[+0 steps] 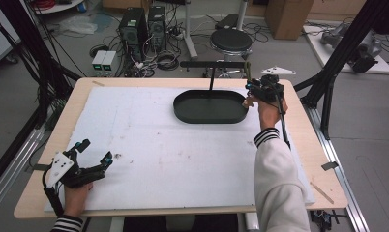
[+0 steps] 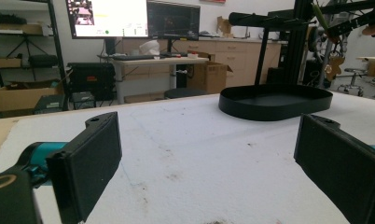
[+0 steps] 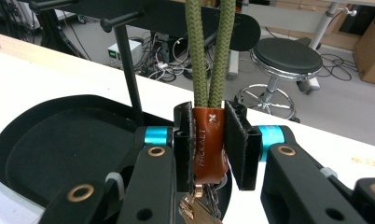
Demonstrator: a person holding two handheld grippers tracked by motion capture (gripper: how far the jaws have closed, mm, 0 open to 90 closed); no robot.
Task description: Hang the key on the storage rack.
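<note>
Hanging from a doubled olive cord [image 3: 209, 51], brown leather keychain [image 3: 208, 144].

I work in a lab, more a robotics workshop than an office. Behind my tabletop [image 1: 47, 145] stand two computer towers [image 1: 142, 29] on the floor among many loose cables [image 1: 158, 60]. Black metal frame beams [image 1: 345, 48] stand around it. Large monitors [image 2: 132, 18] are on a desk at the wall, with metal shelves [image 2: 22, 51], cardboard boxes [image 2: 209, 77] and a round stool [image 1: 231, 41].
</note>
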